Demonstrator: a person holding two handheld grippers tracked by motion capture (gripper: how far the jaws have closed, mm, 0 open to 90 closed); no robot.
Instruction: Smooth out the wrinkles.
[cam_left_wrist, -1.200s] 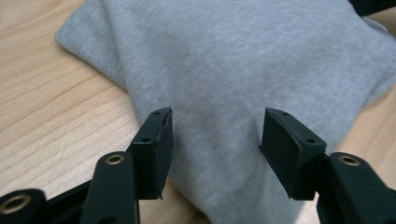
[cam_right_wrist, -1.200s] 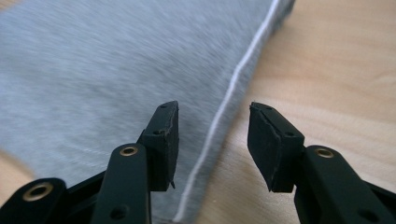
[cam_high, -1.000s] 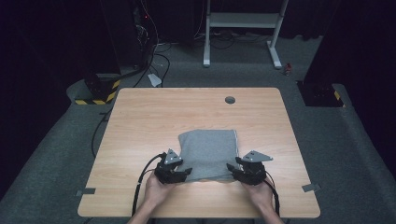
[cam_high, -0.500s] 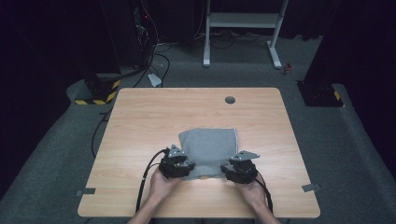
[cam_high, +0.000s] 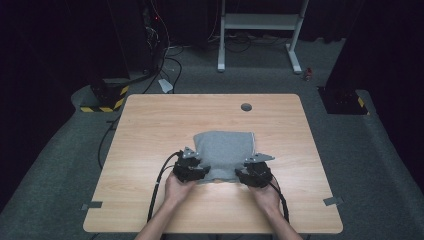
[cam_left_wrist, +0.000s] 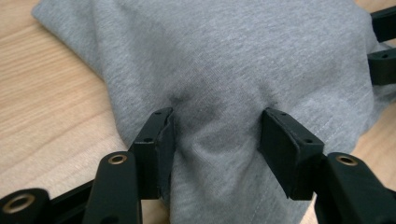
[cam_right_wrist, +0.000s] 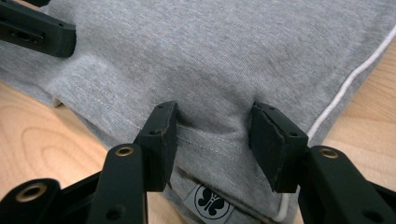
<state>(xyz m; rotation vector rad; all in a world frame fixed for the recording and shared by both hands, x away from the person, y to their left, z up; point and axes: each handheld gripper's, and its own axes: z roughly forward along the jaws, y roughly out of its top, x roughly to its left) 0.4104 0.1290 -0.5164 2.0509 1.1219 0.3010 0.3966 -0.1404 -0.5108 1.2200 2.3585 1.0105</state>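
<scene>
The big wooden bench (cam_high: 150, 150) holds a folded grey shirt (cam_high: 222, 150) near its middle. A second ago the two hands sat wider apart, out by the near corners of the shirt. Now they have slid in closer to each other and pushed a little way onto its near edge. The shirt itself has barely moved.

The left gripper (cam_high: 189, 169) has its fingers (cam_left_wrist: 161, 140) partly open, with a soft hump of grey cloth bunched up between them. The cloth touches both fingers, yet they do not look squeezed shut on it. The right gripper (cam_high: 254, 174) stands the same way: its fingers (cam_right_wrist: 163, 135) are half open, one on each side of the stitched hem (cam_right_wrist: 205, 140). A small tag with a butterfly mark (cam_right_wrist: 208, 201) lies just below and between them, and a white seam line (cam_right_wrist: 345, 88) runs off past the outer finger.

So the reaching part looks done. The likely next thing is for both pairs of fingers to close on the near edge so the shirt can be lifted or folded.
</scene>
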